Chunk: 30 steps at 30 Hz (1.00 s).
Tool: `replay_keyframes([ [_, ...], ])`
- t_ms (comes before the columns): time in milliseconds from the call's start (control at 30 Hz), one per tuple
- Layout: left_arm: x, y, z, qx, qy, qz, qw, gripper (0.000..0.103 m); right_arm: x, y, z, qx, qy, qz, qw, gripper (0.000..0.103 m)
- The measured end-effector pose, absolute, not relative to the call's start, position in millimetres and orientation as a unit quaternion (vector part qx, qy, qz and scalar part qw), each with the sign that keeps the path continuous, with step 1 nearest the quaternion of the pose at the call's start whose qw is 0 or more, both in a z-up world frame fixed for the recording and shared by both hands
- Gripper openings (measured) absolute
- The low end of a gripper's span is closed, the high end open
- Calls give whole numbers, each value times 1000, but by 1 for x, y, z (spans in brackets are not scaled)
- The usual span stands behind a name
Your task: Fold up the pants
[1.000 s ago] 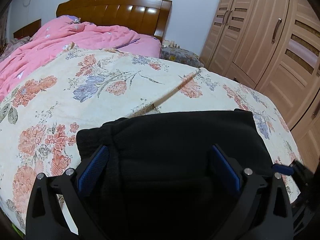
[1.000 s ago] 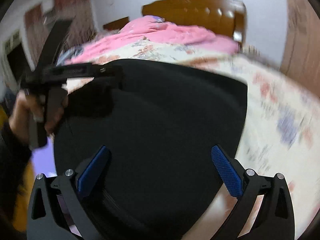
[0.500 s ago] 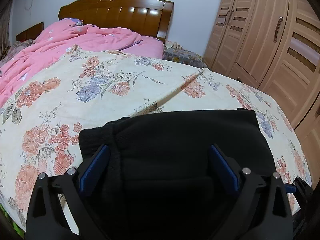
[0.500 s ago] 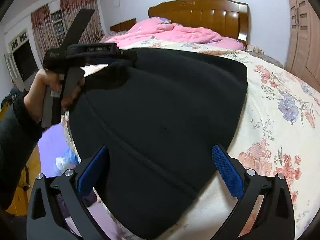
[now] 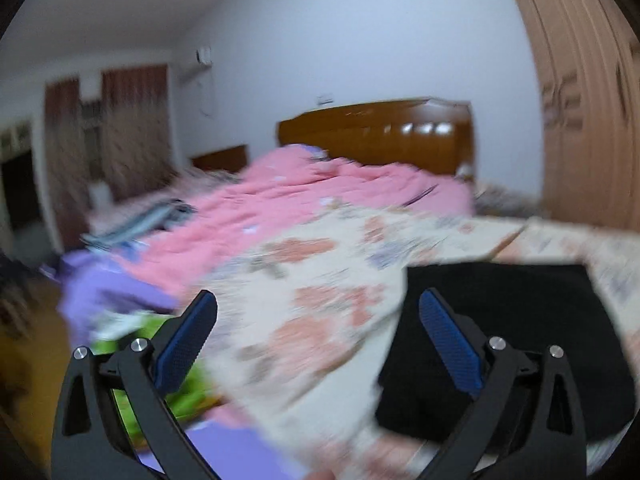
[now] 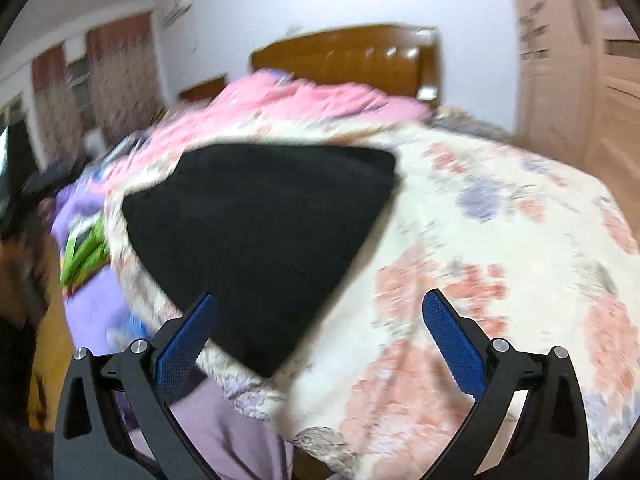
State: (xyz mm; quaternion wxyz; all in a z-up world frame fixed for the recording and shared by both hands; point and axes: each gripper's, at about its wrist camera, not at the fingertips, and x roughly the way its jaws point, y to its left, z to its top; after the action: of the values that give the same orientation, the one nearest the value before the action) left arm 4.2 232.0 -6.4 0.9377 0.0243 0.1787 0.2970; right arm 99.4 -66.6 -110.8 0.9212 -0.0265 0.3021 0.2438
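The black pants (image 6: 260,232) lie folded flat in a compact shape on the floral bedspread (image 6: 500,240) near the bed's front edge. In the left wrist view the pants (image 5: 520,320) sit at the lower right, behind the right finger. My left gripper (image 5: 316,340) is open and empty, above the bedspread to the left of the pants. My right gripper (image 6: 320,340) is open and empty, held back from the pants' near corner. Both views are blurred by motion.
A pink quilt (image 5: 320,200) is bunched at the head of the bed below a wooden headboard (image 5: 380,132). A wardrobe (image 5: 588,100) stands at the right. Purple and green cloth (image 6: 88,248) hangs at the bed's left edge.
Both grippers have pulled away from the pants and swung left. The pants, earlier between the left gripper's fingers, now lie off to its right, and the right gripper sits farther back.
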Motion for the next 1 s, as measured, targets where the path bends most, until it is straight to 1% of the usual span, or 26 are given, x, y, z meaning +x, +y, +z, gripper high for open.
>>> replay_keyframes([
  [100, -30, 205, -3, 35, 162, 302, 939, 101, 92, -82, -91, 13, 271, 227, 935, 99],
  [167, -38, 195, -1, 14, 165, 261, 951, 101, 85, -86, -77, 38, 253, 227, 940, 99],
  [233, -36, 178, -4, -22, 180, 212, 960, 101, 78, -85, -73, 44, 251, 224, 941, 99],
  [433, -4, 131, -36, -57, 249, 184, 949, 101, 70, -65, -97, 9, 279, 192, 941, 99],
  [600, 10, 102, -69, -25, 296, 162, 941, 101, 75, -61, -114, 4, 307, 191, 932, 99],
  [700, 12, 100, -80, -21, 313, 169, 934, 101, 75, -58, -120, -6, 313, 185, 932, 99],
  [1000, 9, 113, -89, -53, 334, 141, 930, 101, 75, -49, -130, -23, 333, 195, 922, 99],
])
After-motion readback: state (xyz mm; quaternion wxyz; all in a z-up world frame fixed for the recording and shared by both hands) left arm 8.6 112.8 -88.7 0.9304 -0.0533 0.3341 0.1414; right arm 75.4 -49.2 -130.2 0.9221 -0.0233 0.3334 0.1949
